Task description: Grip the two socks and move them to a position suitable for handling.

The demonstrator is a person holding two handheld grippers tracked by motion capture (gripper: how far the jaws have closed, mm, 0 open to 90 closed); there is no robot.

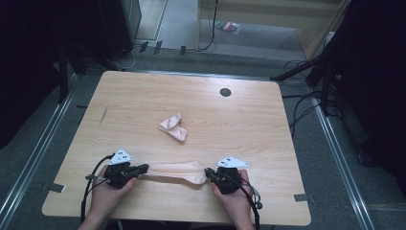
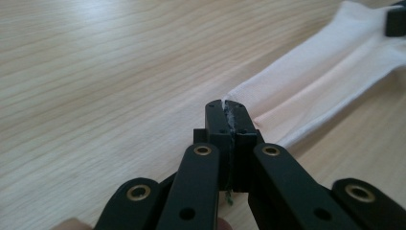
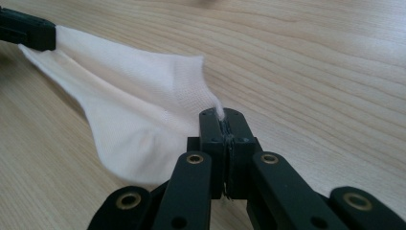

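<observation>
The wooden surface (image 1: 143,96) carries a pale sock (image 1: 174,170) at six o'clock, stretched flat. It looks light, soft and limp, best held by its ends. Left hand-held gripper (image 1: 145,167) and right hand-held gripper (image 1: 208,171) are clamped on opposite ends. A crumpled second sock (image 1: 173,127) lies at centre.

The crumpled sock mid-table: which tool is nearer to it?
Left, narrowly. The left tool sits below-left of the crumpled sock; the right tool sits below-right. Both are clamped on the stretched sock.

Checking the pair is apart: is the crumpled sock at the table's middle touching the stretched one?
No: the crumpled sock lies apart, bare table showing between it and the stretched sock.
</observation>
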